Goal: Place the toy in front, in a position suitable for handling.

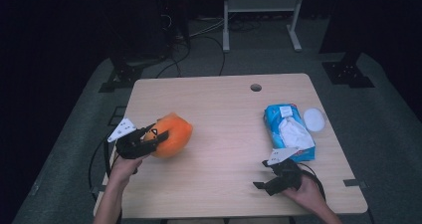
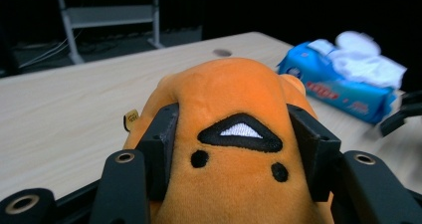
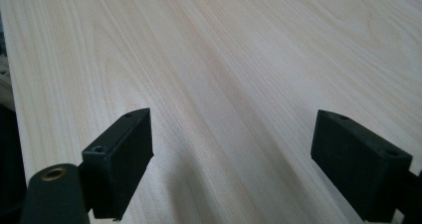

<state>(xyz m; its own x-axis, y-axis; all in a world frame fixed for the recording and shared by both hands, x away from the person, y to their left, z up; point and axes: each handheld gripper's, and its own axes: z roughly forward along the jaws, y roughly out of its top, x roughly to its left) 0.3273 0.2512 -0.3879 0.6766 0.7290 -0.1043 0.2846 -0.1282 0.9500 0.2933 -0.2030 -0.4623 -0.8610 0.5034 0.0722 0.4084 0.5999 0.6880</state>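
An orange plush toy (image 1: 171,134) with a black-and-white triangle mark sits at the left of the wooden table (image 1: 224,104). My left gripper (image 1: 157,134) is shut on the plush toy (image 2: 234,114), its jaws pressing into both sides. Near the front right of the table my right gripper (image 1: 263,184) rests low and open. In the right gripper view its jaws stand wide apart over bare wood (image 3: 224,59), with nothing between them (image 3: 231,154).
A blue pack of tissues (image 1: 288,130) with white tissue pulled out lies at the right, also seen in the left gripper view as the blue pack (image 2: 343,84). A white round lid (image 1: 313,119) lies beside it. A cable hole (image 1: 256,87) is near the far edge.
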